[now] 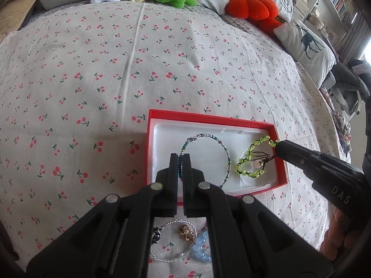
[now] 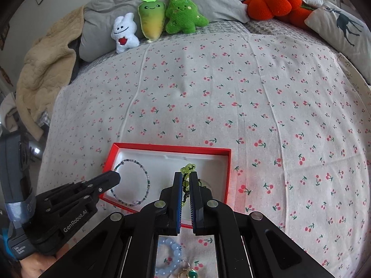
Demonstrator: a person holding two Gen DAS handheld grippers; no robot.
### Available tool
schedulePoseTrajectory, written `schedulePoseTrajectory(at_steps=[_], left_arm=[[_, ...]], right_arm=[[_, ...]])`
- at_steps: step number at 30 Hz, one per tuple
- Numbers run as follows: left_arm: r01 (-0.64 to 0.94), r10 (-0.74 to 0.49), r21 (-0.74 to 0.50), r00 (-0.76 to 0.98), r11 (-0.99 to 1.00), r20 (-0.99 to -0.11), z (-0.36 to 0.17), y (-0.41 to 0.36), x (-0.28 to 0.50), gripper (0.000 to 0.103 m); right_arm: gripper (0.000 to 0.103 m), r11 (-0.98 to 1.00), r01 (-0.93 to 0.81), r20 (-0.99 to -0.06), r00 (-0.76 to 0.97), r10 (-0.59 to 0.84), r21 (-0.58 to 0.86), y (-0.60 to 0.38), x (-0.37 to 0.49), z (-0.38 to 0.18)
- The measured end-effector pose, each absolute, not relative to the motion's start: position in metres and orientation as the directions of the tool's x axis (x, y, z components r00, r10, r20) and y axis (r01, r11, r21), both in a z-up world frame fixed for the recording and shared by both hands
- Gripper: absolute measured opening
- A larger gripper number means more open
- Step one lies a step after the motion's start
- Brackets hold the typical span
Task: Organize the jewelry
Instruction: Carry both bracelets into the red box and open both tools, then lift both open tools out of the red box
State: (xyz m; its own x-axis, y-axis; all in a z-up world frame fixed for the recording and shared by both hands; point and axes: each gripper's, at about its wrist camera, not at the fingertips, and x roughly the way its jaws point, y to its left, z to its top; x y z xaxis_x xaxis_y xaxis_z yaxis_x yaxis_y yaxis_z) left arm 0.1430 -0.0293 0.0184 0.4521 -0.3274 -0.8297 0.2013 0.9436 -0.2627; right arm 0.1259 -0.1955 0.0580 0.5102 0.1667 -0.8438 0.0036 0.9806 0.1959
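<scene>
Jewelry sits partly in a red box (image 1: 281,162) with a white liner, lying open on a bed (image 1: 116,81) under a cherry-print sheet. Two pieces are in the box: a thin teal bracelet (image 1: 226,153) on the left and a green bracelet (image 1: 251,153) of lime beads on dark cord, with a pale charm, on the right. The left tongs (image 1: 180,159) are closed on the near-left arc of the teal bracelet, whose loop lies over the liner. The right tongs (image 2: 185,178) are closed on the green bracelet; in the left view their tip meets its far right end at the box's right wall. More pieces lie on the sheet near the box's near edge: a clear beaded bracelet (image 1: 176,241) with a small gold charm inside its loop, and a blue bracelet (image 1: 201,245) of pale round beads just right of it. The left view alone shows the clear bracelet and the whole green loop with its charm. The right view shows only part of the green beads between and beyond the tongs, but adds a gold ring with a green stone (image 2: 191,273) near the blue bracelet, at the bottom edge. The right view also shows the whole row of plush toys (image 2: 162,20) against grey pillows at the far end of the bed, and a beige blanket (image 2: 46,74) at far left; the left view instead shows bookshelves (image 1: 340,2) at far right.
</scene>
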Motion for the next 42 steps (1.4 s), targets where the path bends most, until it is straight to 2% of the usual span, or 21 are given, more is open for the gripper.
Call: schedulePoseTrajectory(at_steps=[6, 7, 8, 10, 12, 15, 19, 22, 25, 27, 30, 32, 36, 38, 40, 42], left_arm=[[0.214, -0.317, -0.243, 0.455, 0.946, -0.832, 0.021, -0.032, 0.142, 0.005], [0.214, -0.315, -0.241, 0.453, 0.947, -0.834, 0.022, -0.032, 0.141, 0.008], [0.214, -0.312, -0.238, 0.452, 0.947, -0.836, 0.023, -0.031, 0.14, 0.012], [0.219, -0.316, -0.239, 0.455, 0.946, -0.832, 0.027, -0.031, 0.137, 0.028], [0.228, -0.317, -0.235, 0.462, 0.945, -0.828, 0.032, -0.031, 0.133, 0.036], [0.242, -0.32, -0.229, 0.468, 0.943, -0.824, 0.039, -0.03, 0.125, 0.042], [0.241, -0.322, -0.23, 0.477, 0.943, -0.818, 0.044, -0.024, 0.116, 0.058], [0.242, -0.309, -0.214, 0.482, 0.946, -0.82, 0.046, -0.021, 0.108, 0.066], [0.236, -0.285, -0.191, 0.484, 0.953, -0.827, 0.045, -0.019, 0.101, 0.077], [0.232, -0.266, -0.172, 0.475, 0.957, -0.839, 0.042, -0.018, 0.097, 0.08], [0.227, -0.247, -0.157, 0.452, 0.961, -0.857, 0.035, -0.016, 0.091, 0.081], [0.222, -0.23, -0.143, 0.438, 0.965, -0.869, 0.03, -0.014, 0.088, 0.082], [0.218, -0.2, -0.115, 0.423, 0.969, -0.884, 0.024, -0.009, 0.081, 0.085], [0.217, -0.188, -0.103, 0.42, 0.971, -0.888, 0.022, -0.007, 0.077, 0.088], [0.217, -0.176, -0.09, 0.42, 0.972, -0.89, 0.02, -0.004, 0.074, 0.096], [0.218, -0.162, -0.073, 0.424, 0.973, -0.891, 0.019, -0.002, 0.07, 0.099]], right_arm=[[0.007, 0.985, 0.017, -0.86, 0.491, 0.141, 0.172, -0.203, 0.124, 0.051], [0.012, 0.985, 0.017, -0.86, 0.49, 0.14, 0.17, -0.204, 0.123, 0.052], [0.013, 0.985, 0.015, -0.86, 0.49, 0.142, 0.171, -0.204, 0.122, 0.053], [0.014, 0.984, 0.012, -0.861, 0.487, 0.148, 0.176, -0.205, 0.119, 0.055], [0.014, 0.984, 0.015, -0.861, 0.487, 0.149, 0.179, -0.207, 0.116, 0.059], [0.015, 0.982, 0.014, -0.855, 0.495, 0.157, 0.189, -0.209, 0.109, 0.065], [0.016, 0.982, 0.011, -0.851, 0.501, 0.159, 0.19, -0.213, 0.099, 0.072], [0.017, 0.983, 0.007, -0.851, 0.501, 0.158, 0.186, -0.215, 0.09, 0.075], [0.02, 0.983, 0.009, -0.857, 0.492, 0.157, 0.185, -0.217, 0.082, 0.074], [0.023, 0.983, 0.008, -0.863, 0.481, 0.156, 0.182, -0.218, 0.077, 0.072], [0.034, 0.987, 0.005, -0.87, 0.472, 0.141, 0.163, -0.218, 0.068, 0.069], [0.06, 0.987, 0.009, -0.873, 0.469, 0.136, 0.159, -0.218, 0.063, 0.067], [0.061, 0.986, 0.016, -0.878, 0.458, 0.139, 0.164, -0.221, 0.052, 0.065], [0.066, 0.987, 0.021, -0.882, 0.452, 0.132, 0.158, -0.222, 0.048, 0.062], [0.07, 0.99, 0.023, -0.887, 0.448, 0.116, 0.141, -0.222, 0.044, 0.06], [0.073, 0.992, 0.025, -0.893, 0.439, 0.098, 0.122, -0.221, 0.041, 0.057]])
